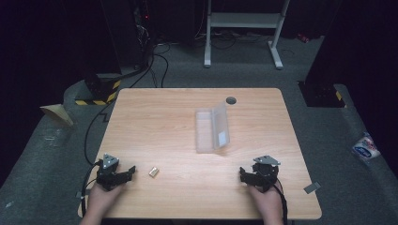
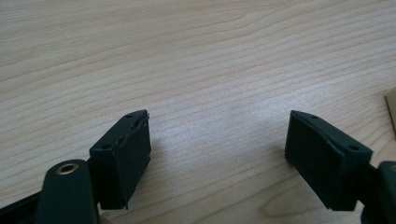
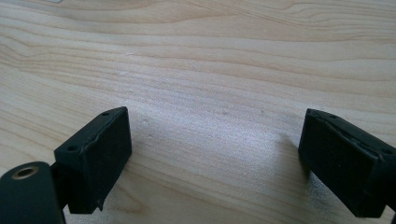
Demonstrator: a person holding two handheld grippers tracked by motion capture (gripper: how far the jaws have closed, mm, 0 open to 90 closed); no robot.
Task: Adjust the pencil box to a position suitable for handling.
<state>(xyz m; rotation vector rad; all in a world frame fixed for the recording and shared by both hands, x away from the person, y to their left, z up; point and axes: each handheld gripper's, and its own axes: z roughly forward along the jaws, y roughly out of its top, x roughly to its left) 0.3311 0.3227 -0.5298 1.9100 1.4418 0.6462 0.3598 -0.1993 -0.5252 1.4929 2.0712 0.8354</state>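
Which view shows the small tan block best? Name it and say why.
The high view: the small tan block lies whole on the table, just right of the left gripper. In the left gripper view a tan sliver at the right edge may be it. The right gripper view gives bare wood.

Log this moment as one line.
left gripper: open, empty | right gripper: open, empty | small block: right of left gripper | clear box: open, mid-table

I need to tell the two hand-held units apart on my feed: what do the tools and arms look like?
Both are alike: the left tool and right tool are black, each topped by a grey three-cornered plate, with a black cable trailing back. Their jaws are blocky black pads on black arms with a brass-ringed hole. The forearms are bare, no sleeves.
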